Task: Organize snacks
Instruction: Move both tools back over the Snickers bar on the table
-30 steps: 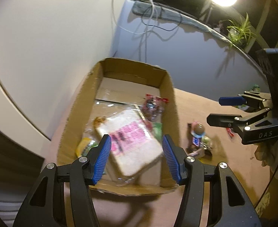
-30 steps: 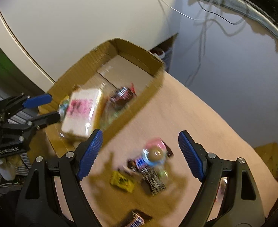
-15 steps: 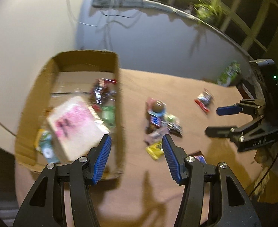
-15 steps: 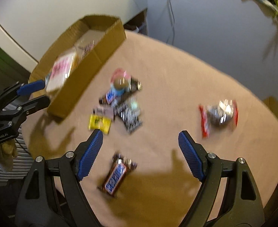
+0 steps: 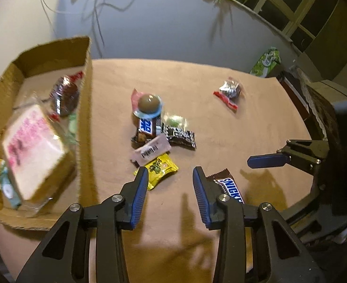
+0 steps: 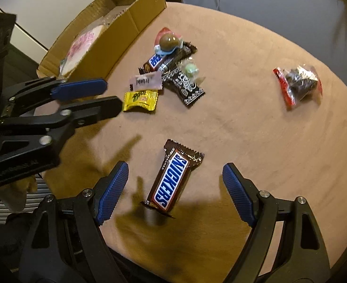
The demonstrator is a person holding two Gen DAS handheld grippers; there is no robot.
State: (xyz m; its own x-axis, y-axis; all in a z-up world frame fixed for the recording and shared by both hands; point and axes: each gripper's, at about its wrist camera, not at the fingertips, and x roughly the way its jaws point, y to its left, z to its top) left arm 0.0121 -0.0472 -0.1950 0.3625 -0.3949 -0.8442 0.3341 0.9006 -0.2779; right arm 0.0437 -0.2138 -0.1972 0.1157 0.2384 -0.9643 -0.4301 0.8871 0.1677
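We read "SNICKERS" in white on blue on the brown candy bar (image 6: pixel 171 180), which lies flat on the tan table (image 6: pixel 256 129) between the spread jaws of our right gripper (image 6: pixel 175 193), untouched. In the left wrist view the same bar pokes out just past the right finger of our left gripper (image 5: pixel 170 188), showing "SNICK". The left gripper's jaws are also apart and hold nothing; they hang over bare table just beside the yellow candy packet (image 5: pixel 160 168). The print on that packet and on the pale pink sachet (image 5: pixel 152 150) touching it is too blurred to read.

Half a second ago the Snickers sat off to the left of our right gripper; now it is centred between the jaws and closer. Our left gripper has swung away from the cardboard box (image 5: pixel 85 108), which a second ago filled its view, and now faces the loose pile.

The box stands at the table's left edge. Inside it we see a wrapped sandwich with a pink label (image 5: pixel 33 151), a dark snack bag with red trim (image 5: pixel 65 95), and greenish packets, partly hidden. Outside it, the pile includes a brown ball-shaped sweet (image 6: pixel 167 42) on a blue-and-white bar (image 6: pixel 156 60) and a black patterned wrapper (image 6: pixel 187 86). A red-edged bag of dark pieces (image 6: pixel 298 83) lies well apart to the right.
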